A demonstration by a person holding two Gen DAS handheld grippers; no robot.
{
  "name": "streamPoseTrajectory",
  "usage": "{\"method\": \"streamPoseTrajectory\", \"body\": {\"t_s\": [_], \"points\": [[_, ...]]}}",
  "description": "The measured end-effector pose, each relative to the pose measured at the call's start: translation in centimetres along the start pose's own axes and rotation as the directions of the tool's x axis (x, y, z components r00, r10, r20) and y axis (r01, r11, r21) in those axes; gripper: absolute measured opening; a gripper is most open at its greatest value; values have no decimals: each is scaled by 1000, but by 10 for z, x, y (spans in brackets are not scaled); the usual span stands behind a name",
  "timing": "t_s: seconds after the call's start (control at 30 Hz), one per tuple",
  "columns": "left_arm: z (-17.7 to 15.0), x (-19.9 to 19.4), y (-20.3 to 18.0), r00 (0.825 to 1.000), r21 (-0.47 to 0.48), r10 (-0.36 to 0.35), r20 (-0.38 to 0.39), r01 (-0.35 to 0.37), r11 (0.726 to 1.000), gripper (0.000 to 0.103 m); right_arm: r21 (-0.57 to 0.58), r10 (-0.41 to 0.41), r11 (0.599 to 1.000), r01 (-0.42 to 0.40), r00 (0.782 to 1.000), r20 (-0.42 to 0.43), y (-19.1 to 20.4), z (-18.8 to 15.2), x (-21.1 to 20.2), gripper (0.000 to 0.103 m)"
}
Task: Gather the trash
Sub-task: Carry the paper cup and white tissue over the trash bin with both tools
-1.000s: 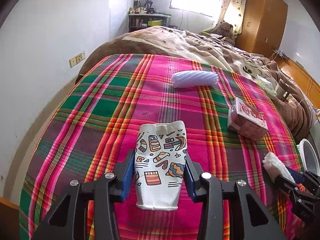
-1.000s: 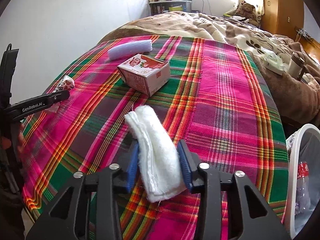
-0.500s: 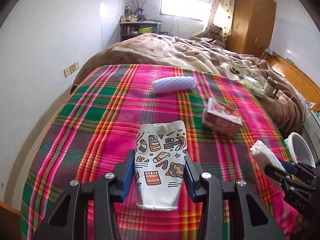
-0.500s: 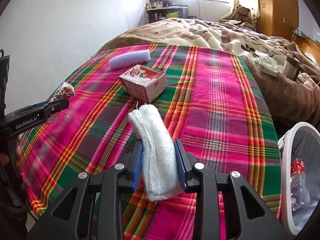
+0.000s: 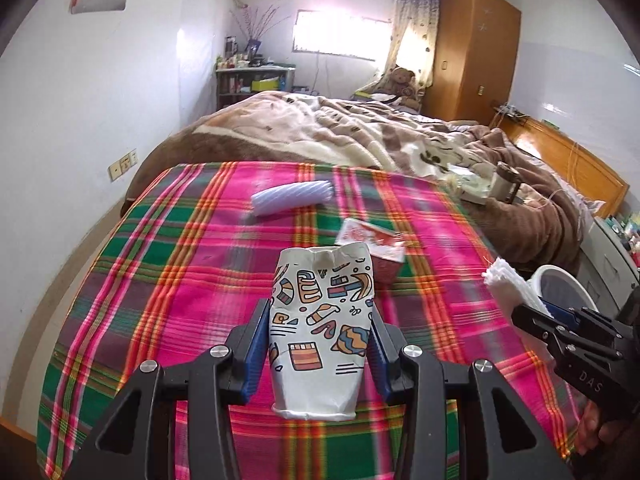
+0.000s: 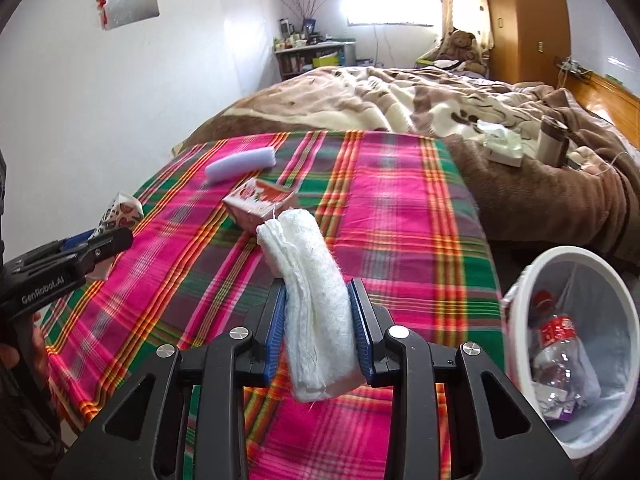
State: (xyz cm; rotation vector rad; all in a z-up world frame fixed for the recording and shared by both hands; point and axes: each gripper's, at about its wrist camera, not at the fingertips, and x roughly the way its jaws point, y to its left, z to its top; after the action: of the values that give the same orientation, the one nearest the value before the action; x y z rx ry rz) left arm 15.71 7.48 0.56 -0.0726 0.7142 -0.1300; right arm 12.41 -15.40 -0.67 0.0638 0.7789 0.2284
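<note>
My left gripper (image 5: 320,340) is shut on a crumpled patterned paper cup (image 5: 322,320), held upright above the plaid blanket (image 5: 180,280). My right gripper (image 6: 318,328) is shut on a folded white cloth wad (image 6: 312,288), lifted off the blanket (image 6: 400,220). In the left wrist view the right gripper (image 5: 528,312) shows at the right edge with the white wad (image 5: 506,284). In the right wrist view the left gripper (image 6: 108,240) shows at the left edge with the cup (image 6: 120,210). A red and white carton (image 6: 262,200) and a lilac ribbed roll (image 6: 240,166) lie on the blanket.
A white trash bin (image 6: 624,312) with a plastic bottle (image 6: 560,344) inside stands off the bed's right side. The carton (image 5: 372,240) and roll (image 5: 292,198) lie ahead of the cup. A brown quilt (image 5: 340,132) covers the far bed, with a mug and tissue box at its right.
Both grippers have risen and pulled back with their loads, so the blanket sits lower and farther in view. The right jaws squeezed tighter on the white wad. The bin has come more into view.
</note>
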Motion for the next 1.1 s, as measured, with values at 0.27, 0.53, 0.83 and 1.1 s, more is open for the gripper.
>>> {"method": "streamPoseTrajectory", "body": {"t_s": [0.27,0.53,0.83,1.1], "points": [[0,-12,-43,998,54,-57,23,56,997,44,45,-31,999,29,998,47,-24,-3,-24,32],[-2,-14,-91,991,105,-130,22,127,986,44,89,-81,993,74,994,78,-56,-7,-42,32],[-3,-15,-150,977,174,-212,22,205,963,44,158,-151,978,133,982,110,-93,-15,-68,32],[-1,-11,-208,954,232,-300,-1,292,928,44,222,-229,955,197,965,125,-130,-20,-87,32]]}}
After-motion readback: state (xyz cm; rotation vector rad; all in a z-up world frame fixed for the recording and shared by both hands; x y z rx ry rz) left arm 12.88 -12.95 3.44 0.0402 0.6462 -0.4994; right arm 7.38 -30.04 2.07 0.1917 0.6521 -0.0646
